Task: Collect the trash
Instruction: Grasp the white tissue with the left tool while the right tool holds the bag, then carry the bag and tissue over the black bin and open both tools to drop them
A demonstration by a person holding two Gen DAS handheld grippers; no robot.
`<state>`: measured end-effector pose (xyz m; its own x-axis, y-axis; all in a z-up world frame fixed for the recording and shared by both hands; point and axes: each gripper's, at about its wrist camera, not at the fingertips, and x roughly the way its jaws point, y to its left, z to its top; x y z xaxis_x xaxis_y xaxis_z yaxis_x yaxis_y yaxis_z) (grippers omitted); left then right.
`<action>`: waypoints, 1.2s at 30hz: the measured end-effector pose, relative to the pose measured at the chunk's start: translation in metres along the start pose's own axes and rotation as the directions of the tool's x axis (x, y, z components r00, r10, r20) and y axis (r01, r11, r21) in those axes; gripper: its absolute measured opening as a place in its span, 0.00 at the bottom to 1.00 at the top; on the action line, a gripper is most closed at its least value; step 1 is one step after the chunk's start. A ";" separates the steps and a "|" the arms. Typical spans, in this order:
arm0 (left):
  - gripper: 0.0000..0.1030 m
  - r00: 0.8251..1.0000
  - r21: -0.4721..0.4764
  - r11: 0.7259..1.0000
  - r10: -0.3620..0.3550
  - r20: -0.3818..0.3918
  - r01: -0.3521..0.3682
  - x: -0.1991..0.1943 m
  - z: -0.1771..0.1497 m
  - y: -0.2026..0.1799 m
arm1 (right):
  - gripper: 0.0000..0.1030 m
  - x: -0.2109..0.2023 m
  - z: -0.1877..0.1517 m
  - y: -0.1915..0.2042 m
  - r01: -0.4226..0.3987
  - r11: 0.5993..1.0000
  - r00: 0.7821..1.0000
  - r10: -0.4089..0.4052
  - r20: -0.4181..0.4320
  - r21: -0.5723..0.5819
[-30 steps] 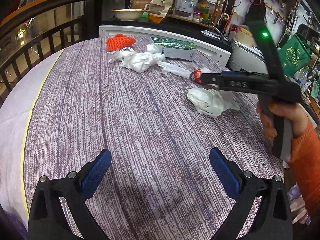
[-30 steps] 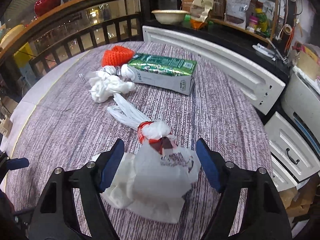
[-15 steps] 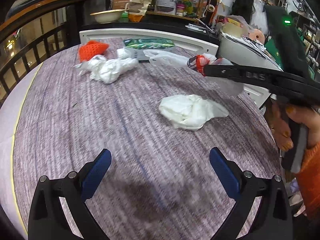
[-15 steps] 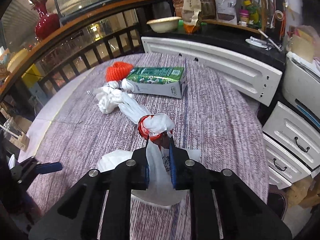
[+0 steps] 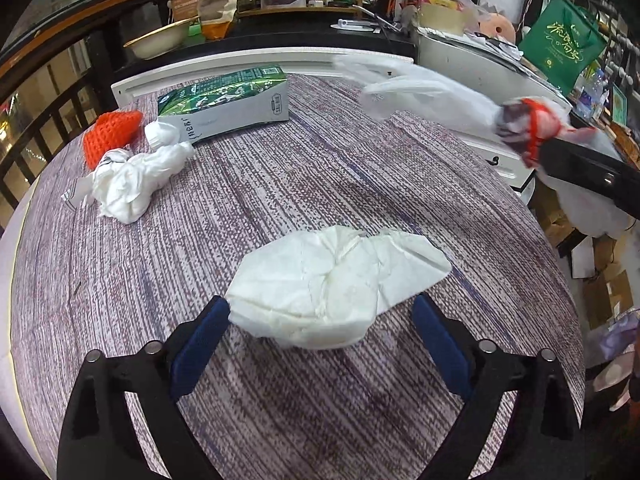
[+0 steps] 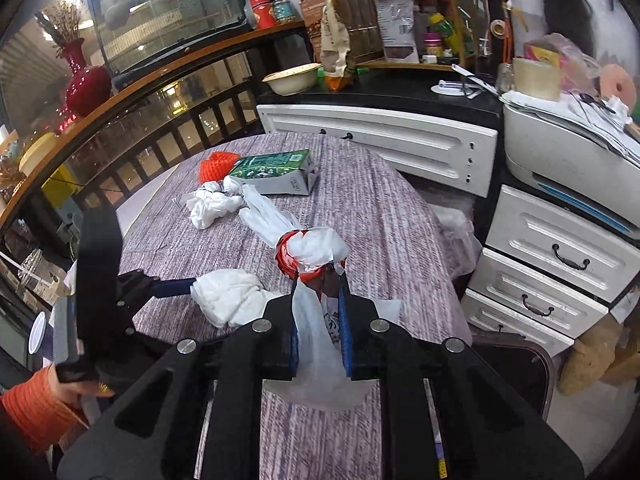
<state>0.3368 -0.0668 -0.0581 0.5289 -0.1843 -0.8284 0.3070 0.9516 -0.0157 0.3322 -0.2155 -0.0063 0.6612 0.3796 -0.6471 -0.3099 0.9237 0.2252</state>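
Trash lies scattered on the round counter [image 5: 280,184], whose purple-streaked cloth runs bare across the middle and left, leaving open room between the far cluster and the near edge. The left gripper [image 5: 320,332] sits low over the near part of the counter, its jaws spread wide on either side of a crumpled white tissue wad [image 5: 336,280]; the left blue pad touches or nearly touches the wad's edge, the right pad stands apart from it. The right gripper [image 6: 320,320] has its jaws pressed together, pinching a white plastic bag [image 6: 316,328] just below its red-tied knot, lifted off the counter near the right edge, beside the white drawers [image 6: 560,248]. At the far side, close to the counter's rim, a green carton [image 5: 228,100] lies on its side, with an orange net [image 5: 112,136] and a twisted white bag [image 5: 132,180] just beside it. In the left wrist view the held bag is blurred and the right gripper's body is cut off by the frame edge. What the held bag contains cannot be made out, and its lower part is hidden behind the right gripper's fingers.
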 end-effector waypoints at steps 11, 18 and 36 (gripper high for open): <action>0.45 0.999 -0.006 0.999 0.039 0.022 -0.039 -0.003 0.004 -0.011 | 0.16 -0.024 -0.020 -0.033 0.008 0.994 0.998 -0.014 0.055 0.107; 0.24 0.998 -0.078 0.997 0.034 0.052 -0.030 -0.011 0.000 -0.009 | 0.16 -0.040 -0.036 -0.046 0.016 0.988 0.997 -0.029 0.078 0.153; 0.22 0.977 -0.096 0.993 -0.053 0.207 0.075 -0.076 -0.025 -0.043 | 0.16 -0.089 -0.094 -0.094 0.089 0.949 0.983 -0.132 0.127 0.302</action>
<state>0.2639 -0.0873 -0.0081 0.6640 -0.2817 -0.6926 0.2682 0.9544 -0.1311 0.2382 -0.3406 -0.0385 0.7777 0.2576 -0.5734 -0.0295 0.9261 0.3761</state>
